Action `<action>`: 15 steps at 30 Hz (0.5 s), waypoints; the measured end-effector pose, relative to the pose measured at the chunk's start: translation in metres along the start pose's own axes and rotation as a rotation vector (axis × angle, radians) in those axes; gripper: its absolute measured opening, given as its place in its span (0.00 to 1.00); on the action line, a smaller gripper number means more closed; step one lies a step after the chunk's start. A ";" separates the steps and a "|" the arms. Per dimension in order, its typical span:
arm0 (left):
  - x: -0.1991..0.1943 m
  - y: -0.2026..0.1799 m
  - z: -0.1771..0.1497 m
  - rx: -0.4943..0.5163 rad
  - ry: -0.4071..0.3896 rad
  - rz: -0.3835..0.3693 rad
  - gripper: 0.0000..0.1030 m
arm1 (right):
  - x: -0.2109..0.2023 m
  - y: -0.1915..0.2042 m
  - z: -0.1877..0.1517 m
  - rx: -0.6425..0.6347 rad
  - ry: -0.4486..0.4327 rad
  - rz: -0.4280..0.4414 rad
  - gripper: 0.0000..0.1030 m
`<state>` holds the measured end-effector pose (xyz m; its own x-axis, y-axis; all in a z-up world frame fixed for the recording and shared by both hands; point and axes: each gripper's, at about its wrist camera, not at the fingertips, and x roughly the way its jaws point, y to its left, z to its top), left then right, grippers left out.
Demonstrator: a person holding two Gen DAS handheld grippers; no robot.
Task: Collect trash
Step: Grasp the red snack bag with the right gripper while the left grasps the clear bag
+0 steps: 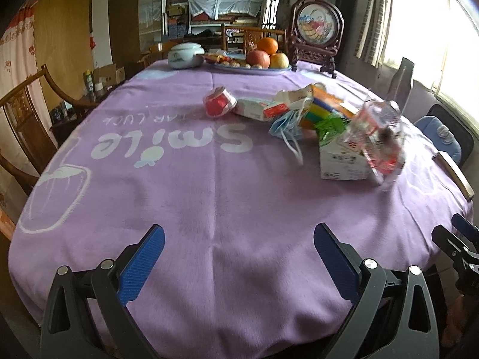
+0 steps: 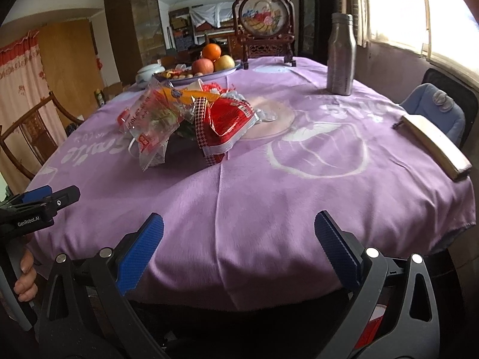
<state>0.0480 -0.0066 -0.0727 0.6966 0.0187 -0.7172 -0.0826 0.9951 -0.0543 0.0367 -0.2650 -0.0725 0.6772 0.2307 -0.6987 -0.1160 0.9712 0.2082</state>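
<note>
A heap of trash lies on the purple tablecloth (image 1: 185, 197). In the left wrist view it holds a red-and-clear wrapper (image 1: 219, 101), small cartons (image 1: 263, 108), a blue face mask (image 1: 286, 125), a white box (image 1: 341, 161) and a clear plastic bag (image 1: 378, 137). In the right wrist view the clear bag (image 2: 149, 119) and a red wrapper (image 2: 227, 122) show in front. My left gripper (image 1: 239, 257) is open and empty at the table's near edge. My right gripper (image 2: 239, 248) is open and empty, also at the near edge, well short of the heap.
A fruit plate (image 2: 209, 59), a white lidded pot (image 1: 185, 55) and a framed ornament (image 1: 317, 30) stand at the far side. A steel bottle (image 2: 341, 53) stands far right. A wooden block (image 2: 434, 146) lies at the right edge. Wooden chairs (image 1: 27, 113) stand left, a blue cushioned chair (image 2: 434, 104) right.
</note>
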 end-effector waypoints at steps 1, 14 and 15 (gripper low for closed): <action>0.004 0.000 0.001 -0.002 0.009 0.002 0.94 | 0.004 0.001 0.003 -0.005 0.004 0.002 0.94; 0.032 0.006 0.005 -0.016 0.036 0.035 0.94 | 0.041 0.010 0.012 -0.045 0.048 0.019 0.94; 0.033 0.006 0.005 -0.016 0.032 0.038 0.94 | 0.042 0.010 0.012 -0.047 0.048 0.017 0.94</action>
<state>0.0740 0.0000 -0.0935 0.6696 0.0530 -0.7408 -0.1201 0.9921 -0.0375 0.0732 -0.2459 -0.0915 0.6391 0.2483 -0.7279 -0.1619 0.9687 0.1883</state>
